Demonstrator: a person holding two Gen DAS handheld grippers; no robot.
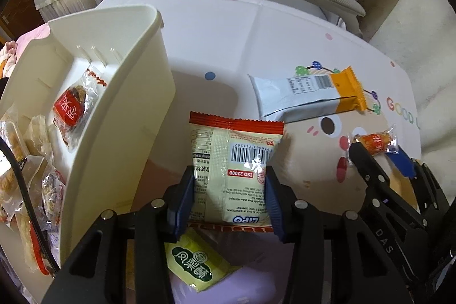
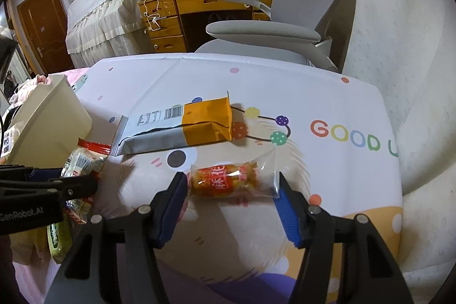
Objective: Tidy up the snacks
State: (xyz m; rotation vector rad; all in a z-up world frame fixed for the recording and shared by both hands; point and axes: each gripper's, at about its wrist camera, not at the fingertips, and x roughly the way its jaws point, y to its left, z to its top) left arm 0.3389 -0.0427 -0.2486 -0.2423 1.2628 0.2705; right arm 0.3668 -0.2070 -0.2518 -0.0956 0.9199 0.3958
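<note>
My left gripper (image 1: 229, 190) is shut on a cream snack packet with red ends and a barcode (image 1: 233, 150); both blue pads press its sides. It hangs just right of the white bin (image 1: 128, 104), which has a red-labelled snack (image 1: 72, 107) inside. My right gripper (image 2: 232, 187) stands open around a small orange snack in a clear wrapper (image 2: 225, 181) that lies on the tablecloth. The wrapper's ends reach the pads without being squeezed. The left wrist view shows that gripper (image 1: 379, 155) at the right, astride the same snack (image 1: 376, 143).
A long grey and orange packet (image 2: 182, 127) lies on the tablecloth beyond both grippers. A yellow-green packet (image 1: 193, 261) lies under my left gripper. Several wrapped snacks (image 1: 17, 161) sit left of the bin. A grey office chair (image 2: 270, 30) stands behind the table.
</note>
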